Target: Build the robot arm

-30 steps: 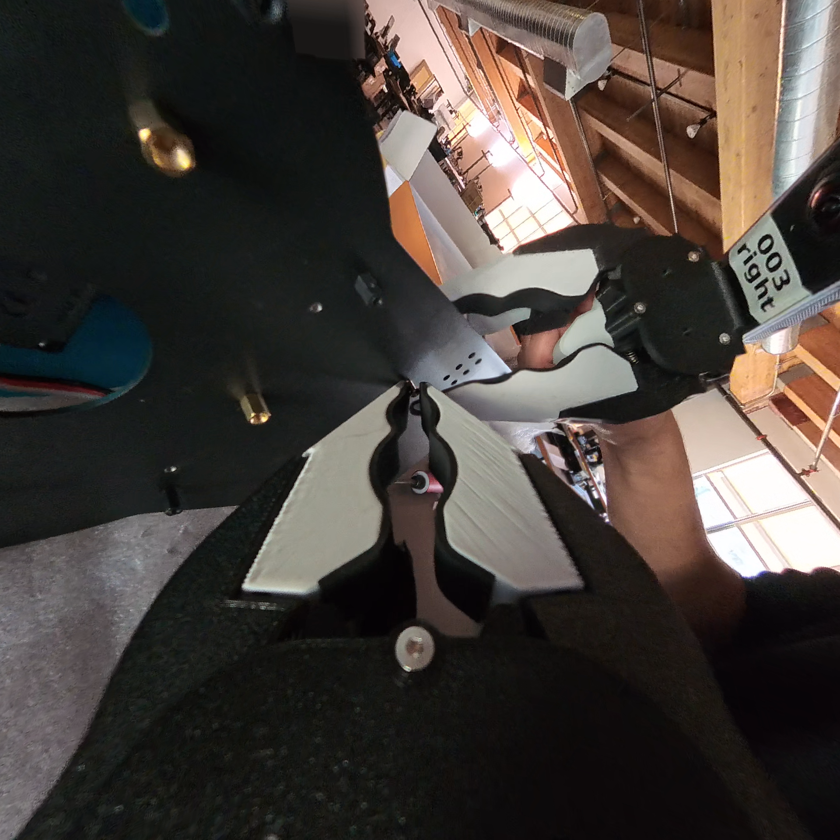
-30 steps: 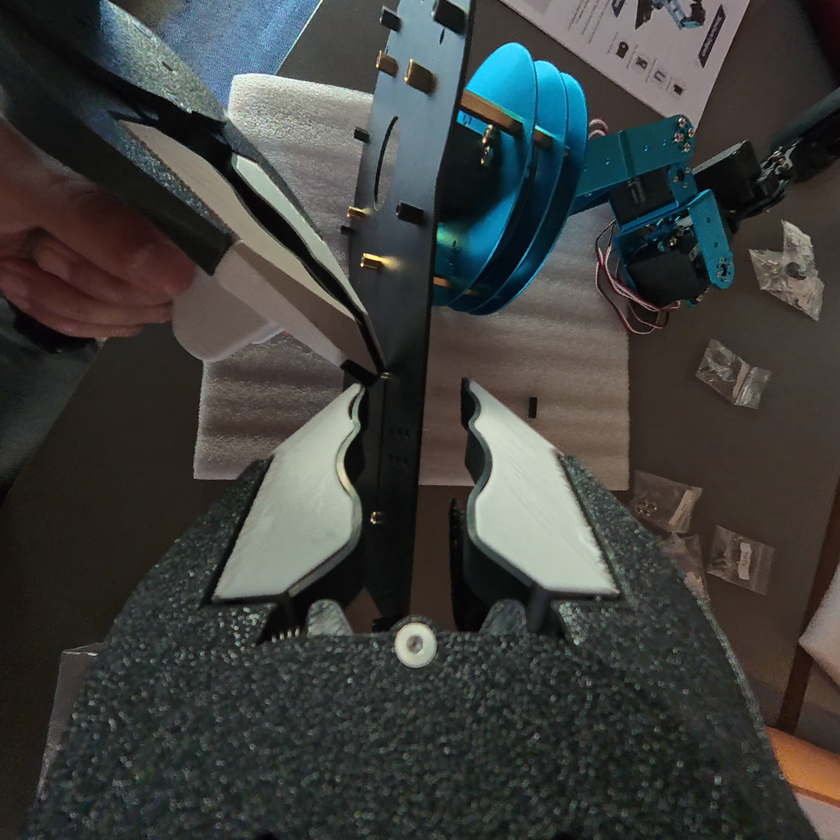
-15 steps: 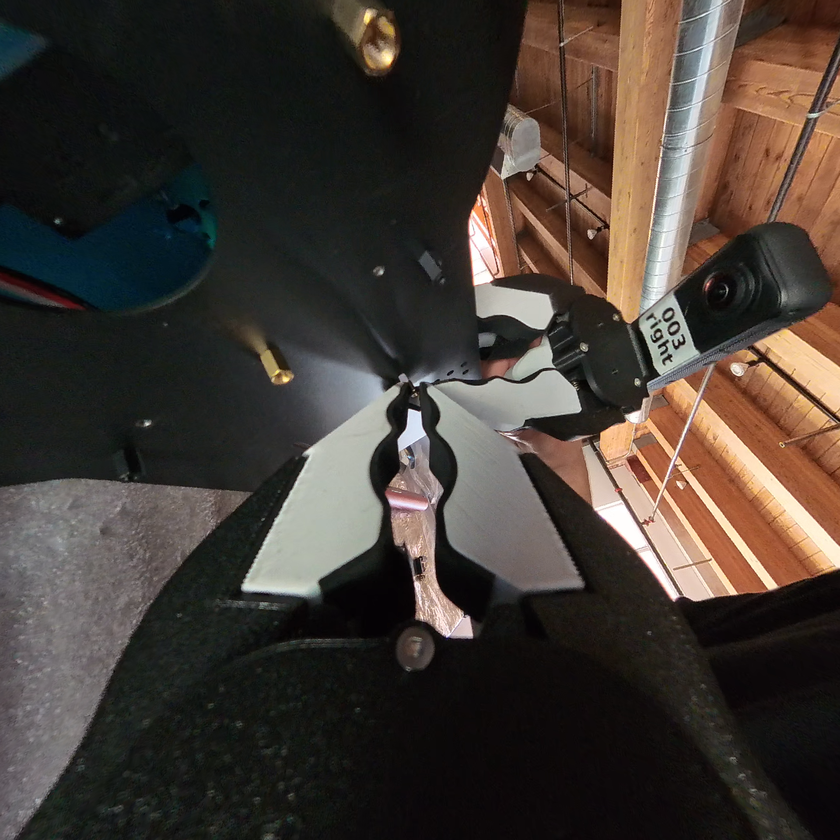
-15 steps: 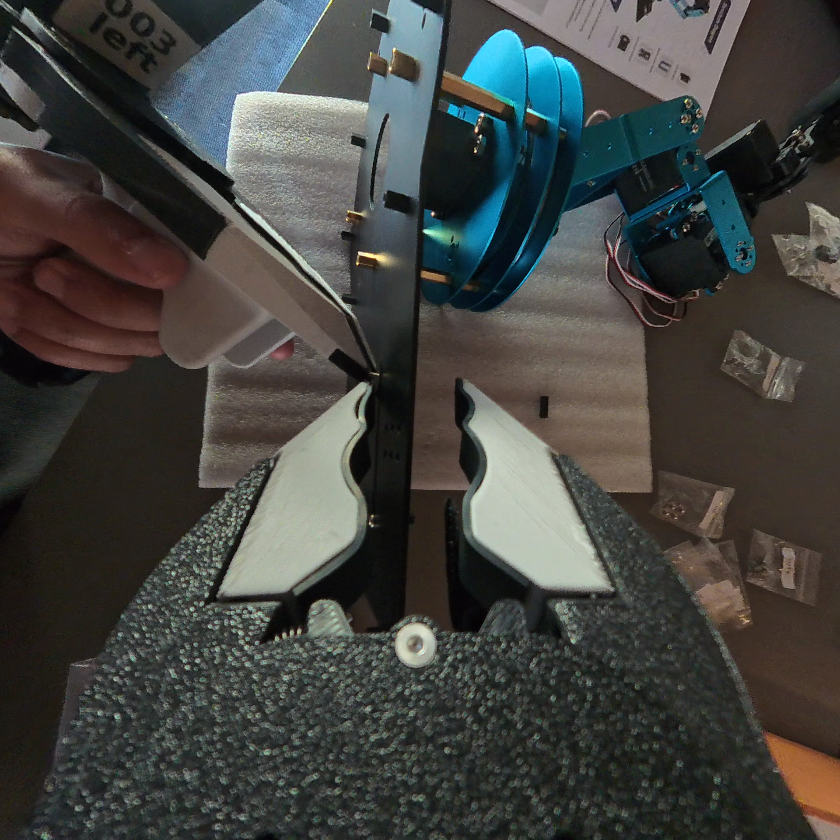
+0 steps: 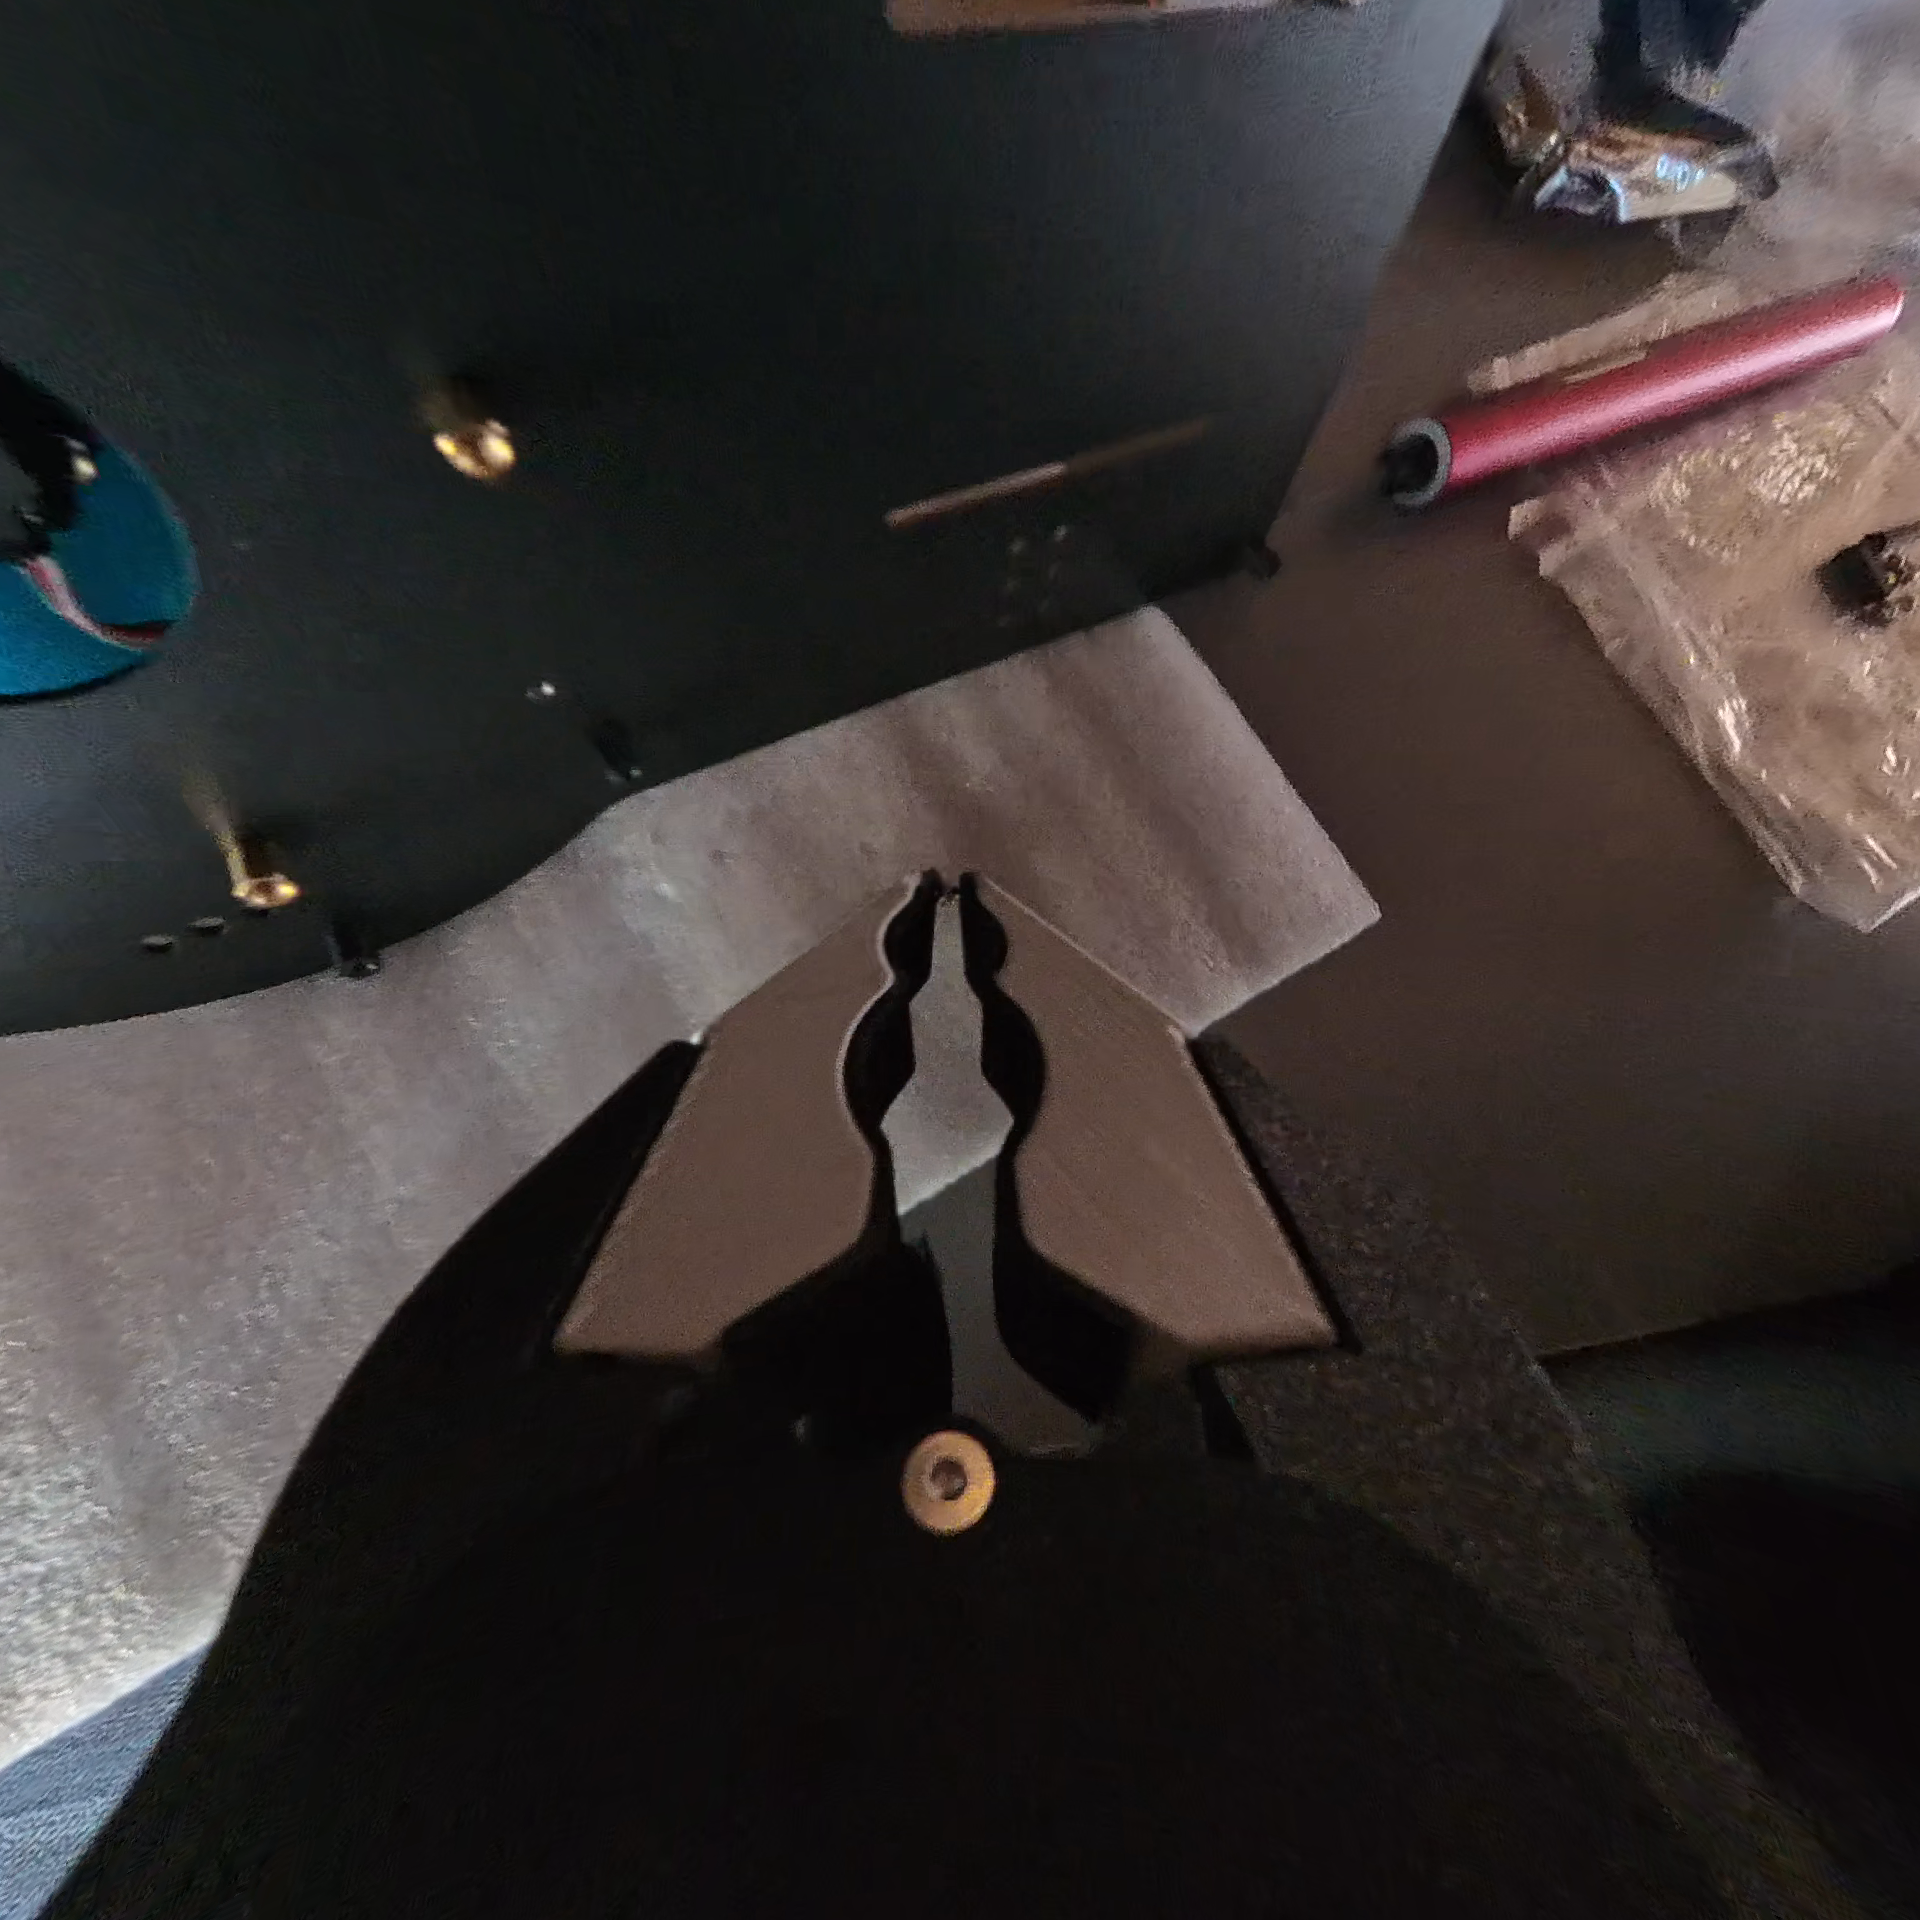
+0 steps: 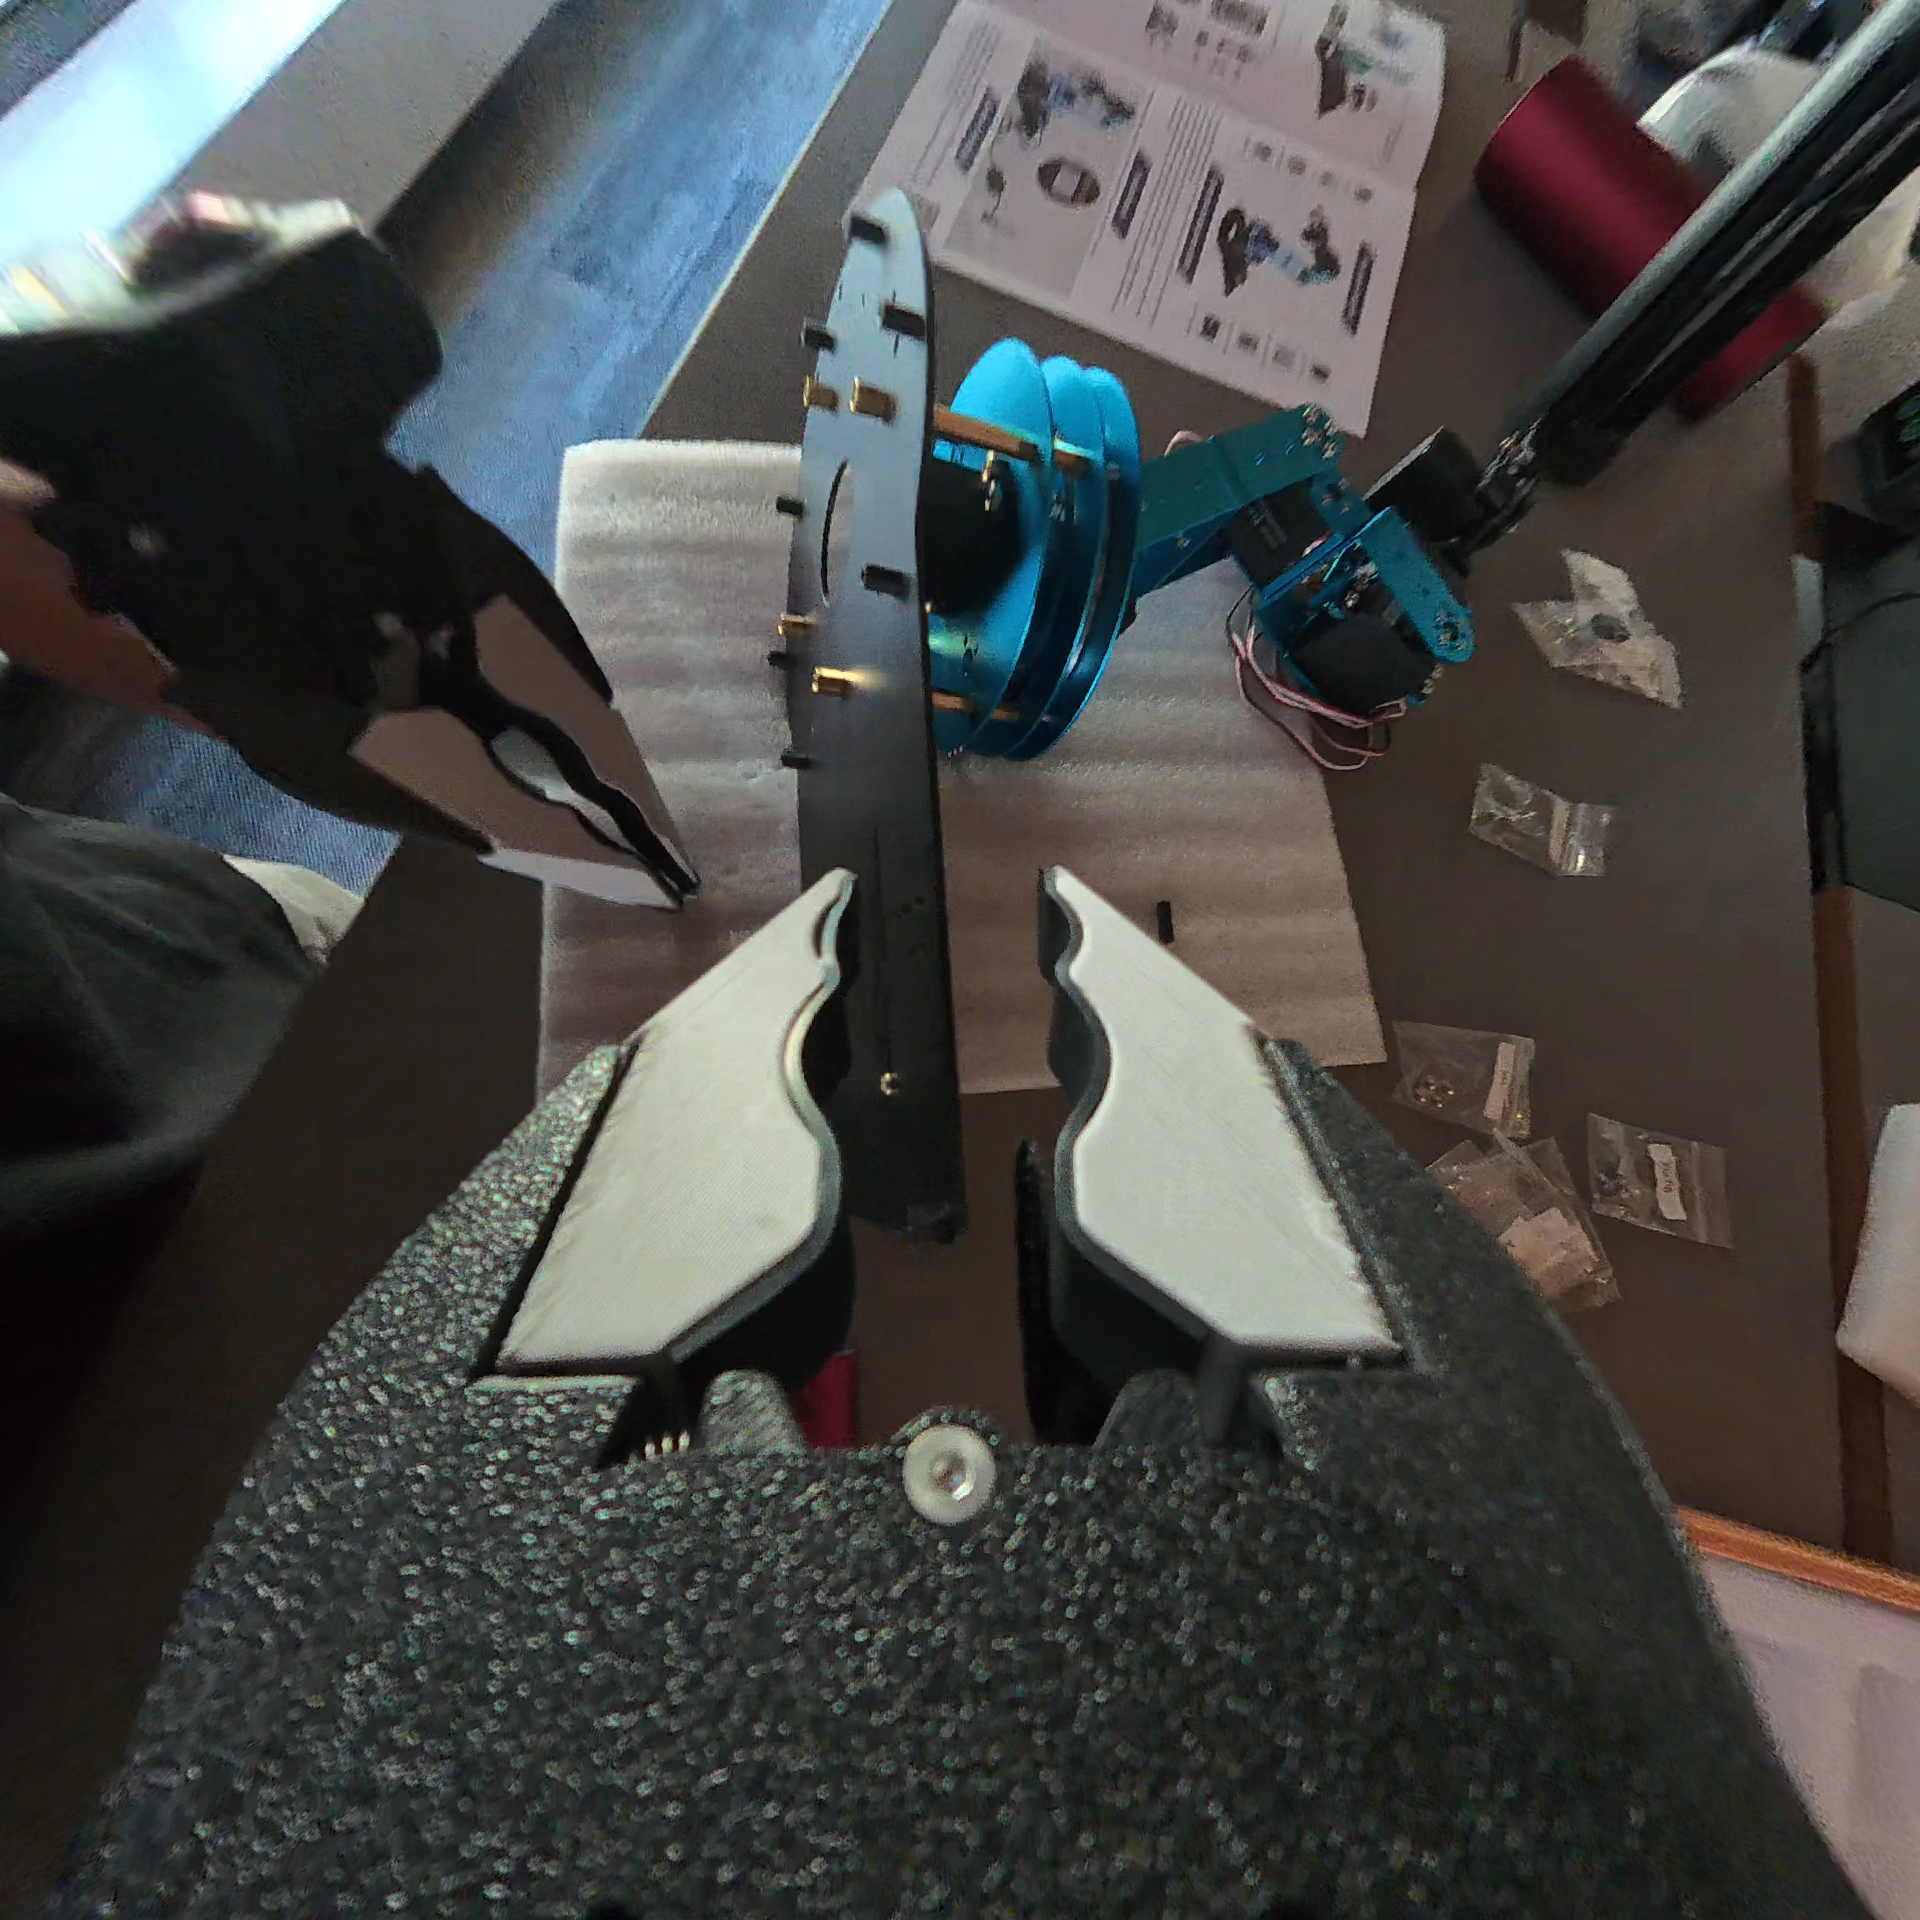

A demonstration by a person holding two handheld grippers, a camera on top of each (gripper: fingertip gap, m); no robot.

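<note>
Foam sheet (image 5: pixel 312 1143) beneath left gripper (image 5: pixel 940 899): fingers nearly closed, speck at tips too small to identify. Near black plate (image 6: pixel 883 727), not touching. Plate on edge between wide-spread fingers of right gripper (image 6: pixel 945 881), against left finger, clear of right. Blue discs (image 6: pixel 1049 540) bolted behind; hardware bags (image 6: pixel 1538 821) on worktop (image 6: pixel 1558 987).

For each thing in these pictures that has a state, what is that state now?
Left tongs: shut, tips over the white foam sheet.
Right tongs: open, the flat black metal plate on edge between them.
Black metal plate: upright on the foam.
Blue robot arm: lying sideways.
Printed paper leaflet: unfolded, flat.
</note>
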